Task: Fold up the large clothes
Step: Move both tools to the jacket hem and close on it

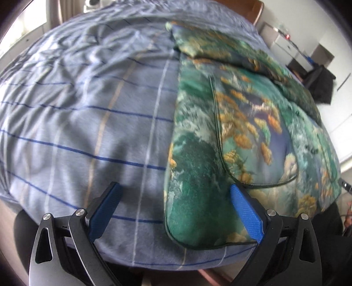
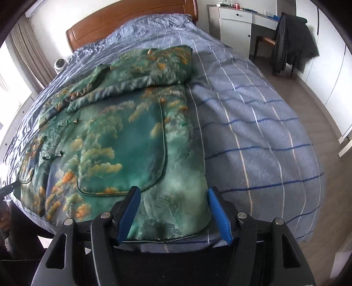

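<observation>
A large green garment (image 1: pixel 231 123) printed with orange and white clouds lies flat on the bed, its hem at the bed's near edge and a sleeve folded across its top. It also shows in the right wrist view (image 2: pixel 123 136), with a big patch pocket (image 2: pixel 132 154). My left gripper (image 1: pixel 175 189) is open and empty, its jaws spread just above the garment's near left corner. My right gripper (image 2: pixel 173 193) is open and empty, its jaws spread over the garment's near right corner.
The bed is covered by a blue-grey checked duvet (image 2: pixel 253 132) with a wooden headboard (image 2: pixel 132 19) at the far end. A white desk (image 2: pixel 237 19) and a chair draped with a dark coat (image 2: pixel 292 39) stand at the right. Wooden floor (image 2: pixel 330 176) runs along the bed's right side.
</observation>
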Demonstrator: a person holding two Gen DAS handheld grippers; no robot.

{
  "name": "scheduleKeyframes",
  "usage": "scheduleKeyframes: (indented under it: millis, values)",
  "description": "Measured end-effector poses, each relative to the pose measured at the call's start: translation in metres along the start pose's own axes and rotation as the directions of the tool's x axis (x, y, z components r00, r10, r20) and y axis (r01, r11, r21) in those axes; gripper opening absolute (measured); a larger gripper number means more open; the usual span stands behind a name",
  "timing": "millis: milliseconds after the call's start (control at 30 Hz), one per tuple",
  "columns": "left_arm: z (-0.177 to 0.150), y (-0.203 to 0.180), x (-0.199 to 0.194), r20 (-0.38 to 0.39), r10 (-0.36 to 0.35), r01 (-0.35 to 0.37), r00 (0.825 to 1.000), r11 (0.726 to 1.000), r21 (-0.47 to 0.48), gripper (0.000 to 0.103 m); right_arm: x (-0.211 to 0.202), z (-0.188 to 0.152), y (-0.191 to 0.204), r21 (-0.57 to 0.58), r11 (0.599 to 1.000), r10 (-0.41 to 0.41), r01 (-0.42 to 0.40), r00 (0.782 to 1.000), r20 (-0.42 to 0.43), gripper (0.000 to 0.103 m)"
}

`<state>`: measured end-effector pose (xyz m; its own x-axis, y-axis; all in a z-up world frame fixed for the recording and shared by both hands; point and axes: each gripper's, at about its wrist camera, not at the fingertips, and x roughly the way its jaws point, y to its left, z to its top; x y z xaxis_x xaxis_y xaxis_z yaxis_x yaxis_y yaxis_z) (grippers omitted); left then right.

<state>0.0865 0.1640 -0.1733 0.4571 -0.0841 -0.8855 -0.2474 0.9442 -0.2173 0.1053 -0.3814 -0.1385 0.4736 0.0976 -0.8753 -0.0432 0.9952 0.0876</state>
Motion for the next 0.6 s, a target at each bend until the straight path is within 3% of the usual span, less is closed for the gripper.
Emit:
scheduleKeyframes:
  millis: [333, 433, 500, 600]
  values:
    - [-0.002, -0.014, 0.014, -0.024, 0.002, -0.001, 1.000, 0.999, 0.038, 0.102, 0.030, 0.001, -0.008, 0.021, 0.998, 0.056, -0.054, 0.995, -0.083, 0.066]
    - [-0.003, -0.019, 0.007, -0.019, -0.018, 0.019, 1.000, 0.999, 0.030, 0.091, 0.029, 0.003, -0.005, 0.023, 0.995, 0.101, -0.099, 0.990, -0.100, 0.064]
    - [-0.004, -0.021, 0.000, -0.025, -0.032, 0.033, 0.999, 0.999, 0.035, 0.079, 0.025, 0.004, -0.003, 0.006, 0.994, 0.105, -0.105, 0.988, -0.112, 0.055]
    - [-0.003, -0.030, 0.000, -0.030, -0.007, 0.009, 1.000, 0.999, 0.052, 0.078, 0.024, 0.007, -0.002, 0.009, 0.993, 0.116, -0.116, 0.986, -0.118, 0.054]
